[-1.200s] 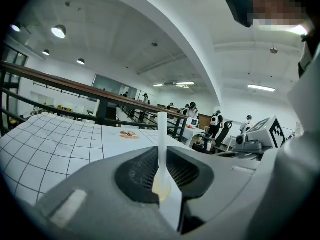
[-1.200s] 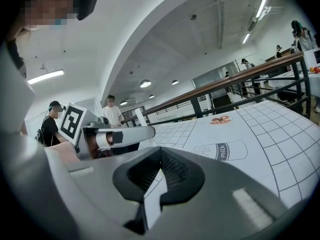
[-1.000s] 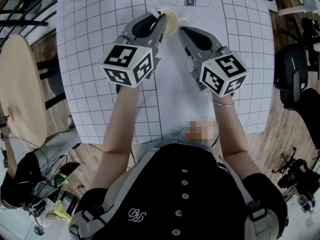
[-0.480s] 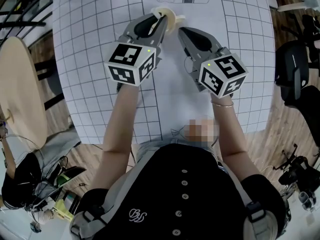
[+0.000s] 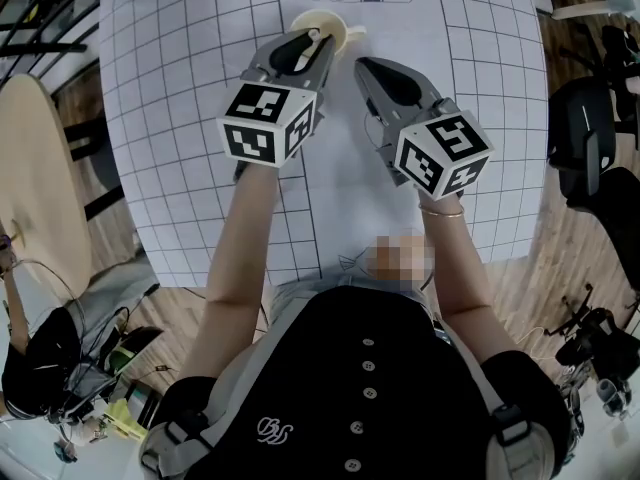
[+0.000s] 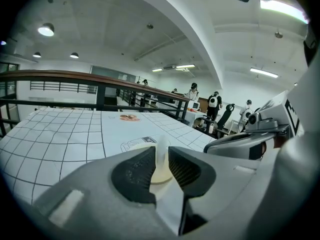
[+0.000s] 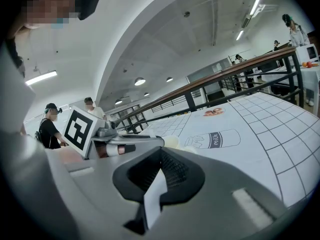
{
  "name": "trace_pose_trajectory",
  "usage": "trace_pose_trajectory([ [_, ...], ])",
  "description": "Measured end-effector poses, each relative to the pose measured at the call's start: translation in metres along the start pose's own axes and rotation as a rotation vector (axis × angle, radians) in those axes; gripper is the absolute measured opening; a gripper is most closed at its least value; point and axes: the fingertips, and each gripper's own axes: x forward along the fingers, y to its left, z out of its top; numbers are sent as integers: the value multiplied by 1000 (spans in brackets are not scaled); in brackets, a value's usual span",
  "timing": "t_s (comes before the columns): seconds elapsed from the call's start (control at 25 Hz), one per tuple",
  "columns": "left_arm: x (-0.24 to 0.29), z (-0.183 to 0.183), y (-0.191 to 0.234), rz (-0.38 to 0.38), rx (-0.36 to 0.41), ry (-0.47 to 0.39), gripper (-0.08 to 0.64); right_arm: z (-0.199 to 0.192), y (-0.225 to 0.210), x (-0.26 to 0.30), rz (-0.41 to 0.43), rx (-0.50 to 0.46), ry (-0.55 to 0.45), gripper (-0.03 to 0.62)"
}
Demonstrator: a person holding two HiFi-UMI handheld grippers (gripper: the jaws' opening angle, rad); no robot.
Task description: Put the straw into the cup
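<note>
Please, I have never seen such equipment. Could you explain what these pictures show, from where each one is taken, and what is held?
There is no robot here. A person holds a two-jaw gripper in each hand, and the cubes with square markers are part of the grippers. The head view comes from a camera on the person's head, looking down at a white gridded table. The two gripper views come from a camera riding on each gripper, looking along its jaws. A cream cup stands on the table. The left gripper has a white straw between its jaws, over the cup. These jaws have just been opening, yet no gap shows beside the straw. The right gripper is shut and empty.
</note>
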Motion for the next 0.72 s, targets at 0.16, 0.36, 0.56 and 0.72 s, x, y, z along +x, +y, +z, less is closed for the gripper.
trace_pose_trajectory([
  [0.16,0,-2,0,10,2,9,78,-2,-1,-2,-2,3,3,0],
  [0.36,-3,-3,5,39,-2,12,115,-4,2,-2,5,2,7,0],
  [0.56,-10,6,11,88,-4,-25,140,0,8,-4,21,-4,-2,0],
  [0.72,-20,13,12,126,-3,-51,156,5,14,-9,27,-14,-14,0],
])
